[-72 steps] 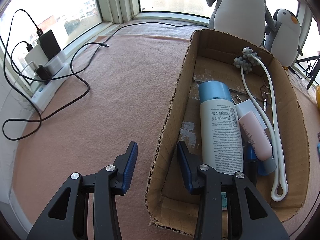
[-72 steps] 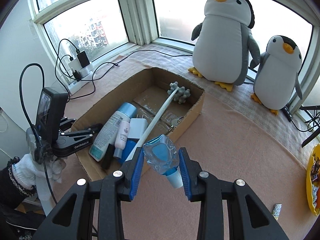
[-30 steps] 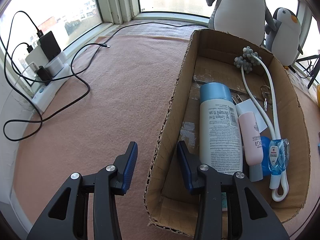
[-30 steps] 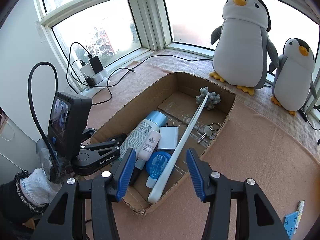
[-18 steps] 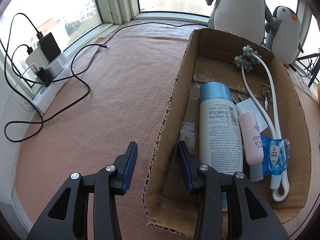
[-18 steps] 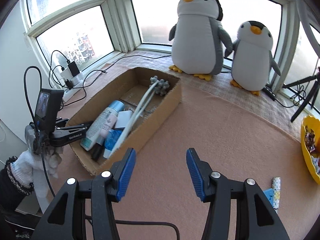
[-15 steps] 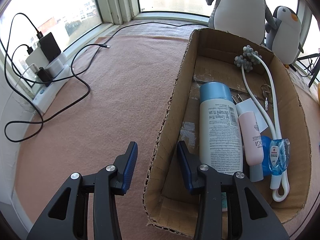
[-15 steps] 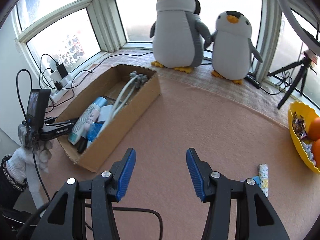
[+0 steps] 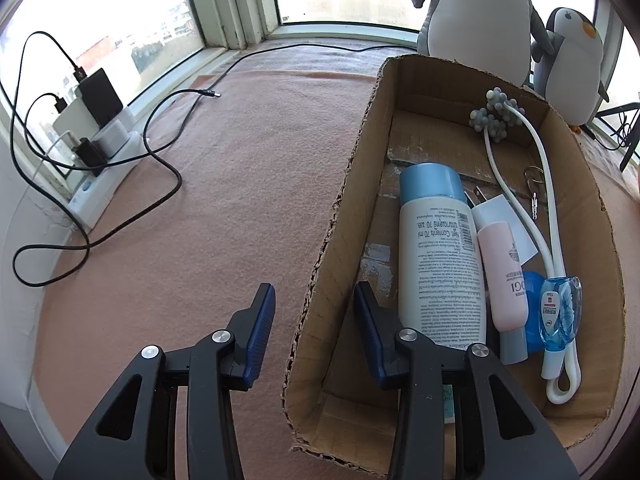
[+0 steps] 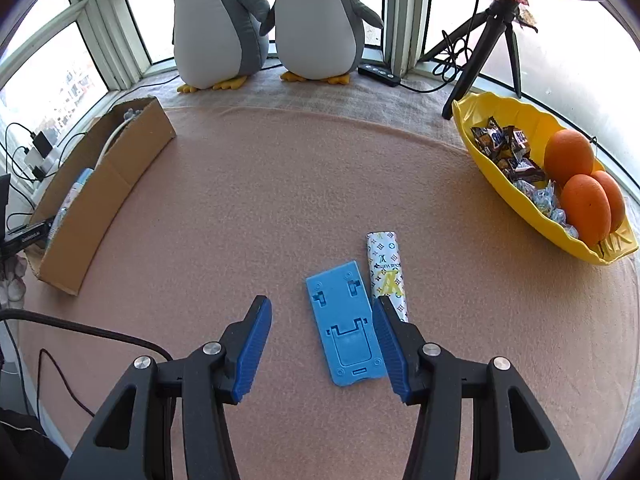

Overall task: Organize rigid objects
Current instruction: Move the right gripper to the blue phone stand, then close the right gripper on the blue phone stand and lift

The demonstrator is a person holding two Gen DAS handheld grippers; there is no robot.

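Left wrist view: the left gripper (image 9: 314, 330) straddled the cardboard box (image 9: 602, 240) wall, clamped on it — steadying it.

Right wrist view: the right gripper (image 10: 322, 340) hung empty, jaws apart, above the blue stand (image 10: 347, 326) lying flat beside a patterned tube (image 10: 386, 270). Best to centre over the stand's narrow width — clear of the tube — before closing.

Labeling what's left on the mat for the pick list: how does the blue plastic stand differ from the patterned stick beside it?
Shape: the blue stand is a wide flat plate with slots and cut-outs; the patterned stick is a narrow bar. Look: the blue stand is plain blue; the patterned stick is white with a printed pattern and yellow marks. Place: the blue stand lies between the open right gripper's fingers, the patterned stick just outside them. Both lie flat, side by side, roughly parallel.
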